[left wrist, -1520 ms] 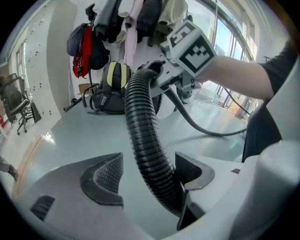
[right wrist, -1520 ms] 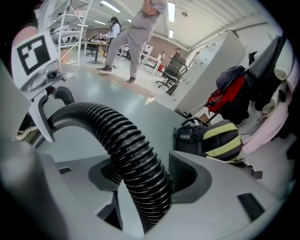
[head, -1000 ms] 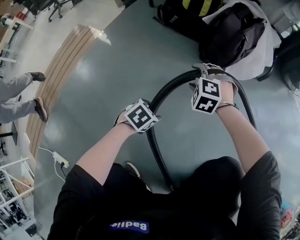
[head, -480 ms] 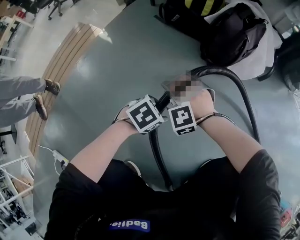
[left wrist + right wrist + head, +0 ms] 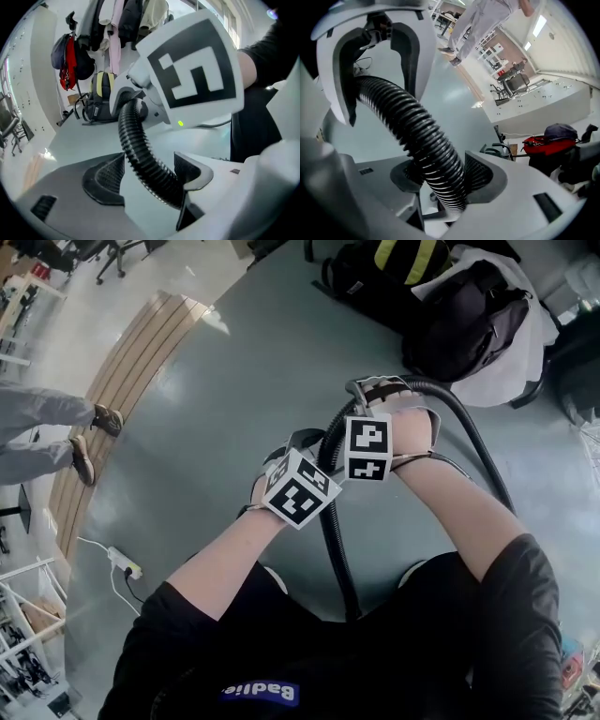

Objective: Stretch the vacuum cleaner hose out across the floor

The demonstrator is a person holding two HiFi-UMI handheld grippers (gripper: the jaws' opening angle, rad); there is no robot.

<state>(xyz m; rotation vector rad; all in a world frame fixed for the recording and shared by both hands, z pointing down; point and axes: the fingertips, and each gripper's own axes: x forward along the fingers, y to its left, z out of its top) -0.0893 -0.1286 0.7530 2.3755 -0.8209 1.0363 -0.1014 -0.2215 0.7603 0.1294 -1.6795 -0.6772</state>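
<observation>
Straddling hose [image 5: 417, 133], left gripper [image 5: 150, 172], right gripper [image 5: 440, 176] nose-down.

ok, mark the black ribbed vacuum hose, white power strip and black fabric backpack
black ribbed vacuum hose [image 5: 335, 545]: head view, lower straight stretch
white power strip [image 5: 123, 562]: head view, its body
black fabric backpack [image 5: 466, 322]: head view, front panel

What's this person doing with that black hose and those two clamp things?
A person holds a gripper in each hand and is handling a black ribbed vacuum hose above the grey floor. The right gripper has just been closing and now clamps the hose. The left gripper, right beside it, has just been opening, so the hose lies loose between its jaws. The hose bends in an arc, not yet stretched out.
</observation>
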